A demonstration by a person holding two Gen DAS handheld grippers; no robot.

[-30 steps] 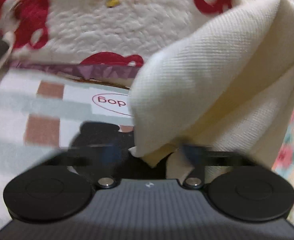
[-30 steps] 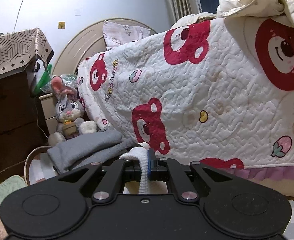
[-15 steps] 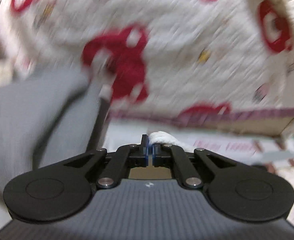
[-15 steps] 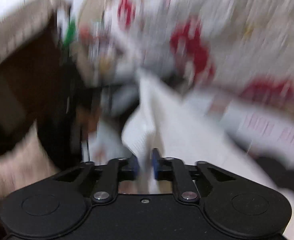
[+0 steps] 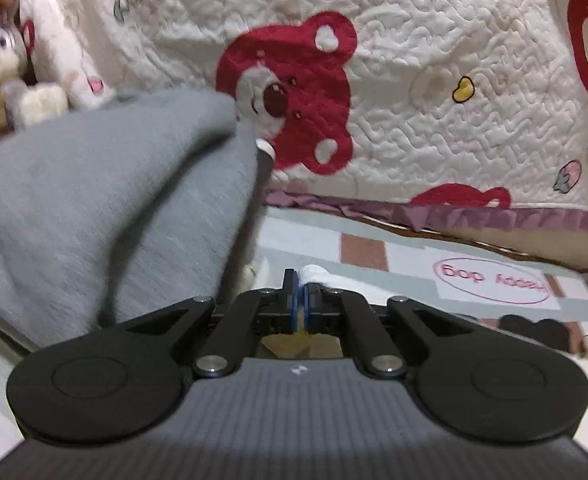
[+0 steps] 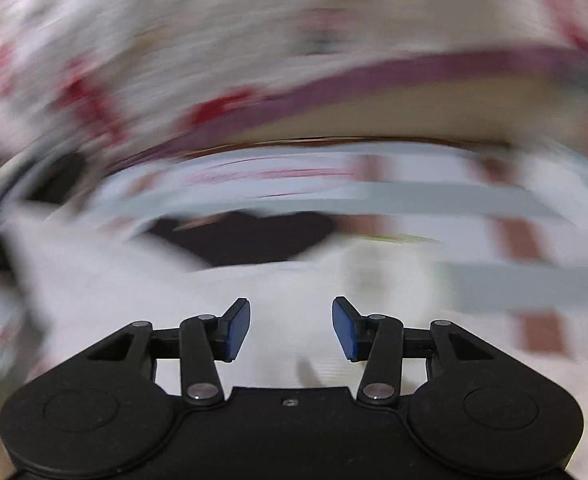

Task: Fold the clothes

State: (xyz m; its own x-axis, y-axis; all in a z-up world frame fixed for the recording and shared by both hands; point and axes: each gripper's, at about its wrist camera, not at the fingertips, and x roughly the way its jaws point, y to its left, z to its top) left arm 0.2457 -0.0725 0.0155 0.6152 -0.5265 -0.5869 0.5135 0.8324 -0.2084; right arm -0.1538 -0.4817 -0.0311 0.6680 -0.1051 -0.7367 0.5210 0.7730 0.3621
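Left gripper (image 5: 299, 296) pinches a cream garment (image 5: 334, 278) edge; right gripper (image 6: 291, 326) hangs open, blurred, above pale cloth; best to lay the edge flat before releasing

Soft, even indoor light; the left wrist view is mostly sharp, the right heavily motion-smeared, both bowed at the edges.

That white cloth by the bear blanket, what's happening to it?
A person is folding clothes with a tool in each hand. The left tool is pinched shut on an edge of the cream cloth, low over the checked mat beside the bear blanket. A grey garment lies to its left. The right tool is open and holds nothing, above pale cloth; its view is too blurred for more.
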